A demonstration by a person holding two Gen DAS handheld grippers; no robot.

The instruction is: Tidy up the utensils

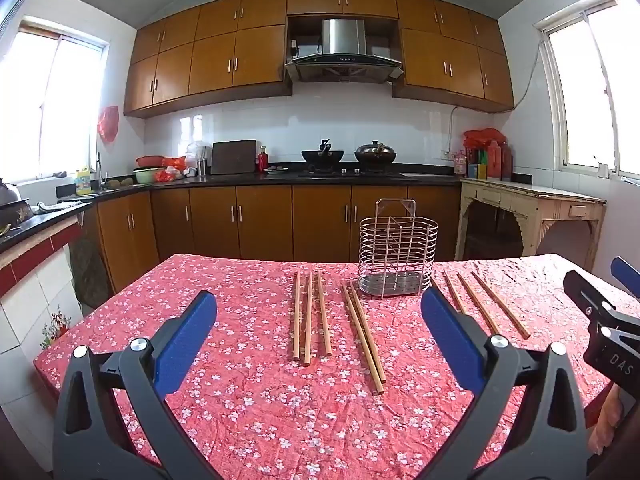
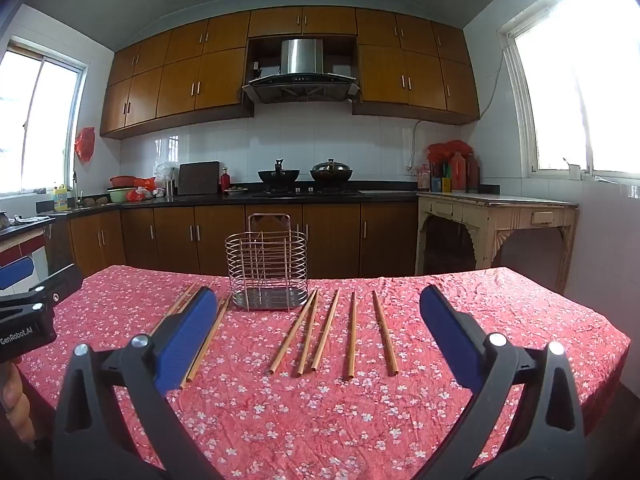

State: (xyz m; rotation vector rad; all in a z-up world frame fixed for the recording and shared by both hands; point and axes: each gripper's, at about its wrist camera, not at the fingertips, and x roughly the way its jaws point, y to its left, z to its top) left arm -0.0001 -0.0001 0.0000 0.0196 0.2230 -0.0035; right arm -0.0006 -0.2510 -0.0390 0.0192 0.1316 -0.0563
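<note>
I've got both tools over the near edge of the table (image 1: 248, 420), red floral cloth on it. Left gripper (image 1: 318, 332) has its jaws spread wide apart w/ nothing between them; right gripper (image 2: 316, 332) likewise, wide apart and empty.

Wire utensil basket (image 1: 396, 258) stands upright toward the far side, approx. mid-table, empty as far as I can see through the wires. Chopsticks (image 1: 308, 316) lie flat on the cloth on both sides of it: three side by side left of the basket, a pair nearer centre, more to the right (image 2: 352, 336).

Hard to read: in the right wrist view the left blue pad (image 2: 188, 336) covers part of the left-side sticks, so I can't count them there. In the left wrist view the right pad (image 1: 450, 336) hides the near end of one stick. Right gripper's body is cut off at the frame edge in the left view; fingers (image 2: 16, 404) of the person's hand show only partly.
</note>
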